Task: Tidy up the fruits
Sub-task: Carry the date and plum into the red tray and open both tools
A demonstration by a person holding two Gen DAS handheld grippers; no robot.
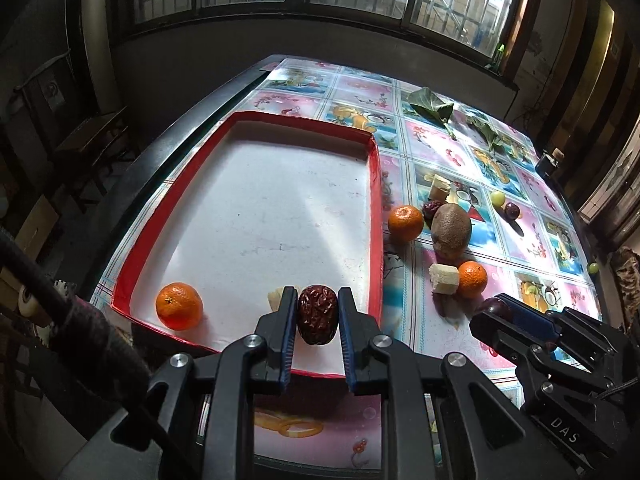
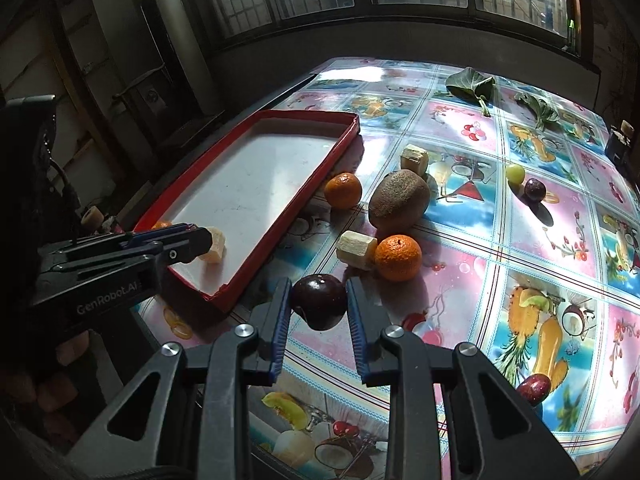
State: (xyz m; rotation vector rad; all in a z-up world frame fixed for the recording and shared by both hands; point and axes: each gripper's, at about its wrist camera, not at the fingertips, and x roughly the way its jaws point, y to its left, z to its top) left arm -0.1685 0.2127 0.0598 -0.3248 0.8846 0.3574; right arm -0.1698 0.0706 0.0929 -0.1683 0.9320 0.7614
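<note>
A wrinkled, dark red-brown jujube [image 1: 317, 314], oval and leathery, sits clamped between the jaws of the left gripper [image 1: 316, 316], held over the near edge of the tray [image 1: 376, 216]. The tray is a shallow rectangle with a red rim and a plain white floor; inside it lie a dimpled orange mandarin [image 1: 179, 306] and a pale, blocky cut chunk [image 2: 214, 246] just behind the left jaws. The right gripper [image 2: 319, 304] has its jaws clamped on a smooth, glossy dark purple plum [image 2: 320, 300], above the worktop [image 2: 540, 240] just beside the tray's near corner. Both grippers are matte black plastic with ribbed blue pads; one body reads "GenRobot.AI" in the right wrist view, and "DAS" shows on the other in the left wrist view.

On the worktop to the right of the tray lie a fuzzy brown kiwi [image 2: 399, 200], two more mandarins [image 2: 398, 258] [image 2: 343, 190], two pale faceted chunks [image 2: 356, 249] [image 2: 414, 158], a green grape [image 2: 515, 173], a dark round grape [image 2: 535, 189] and a reddish fruit [image 2: 534, 389] near the front edge. Crinkled green leaves [image 2: 472, 86] rest at the far side. The worktop is covered in a shiny plastic cloth printed with squares of fruit pictures.
</note>
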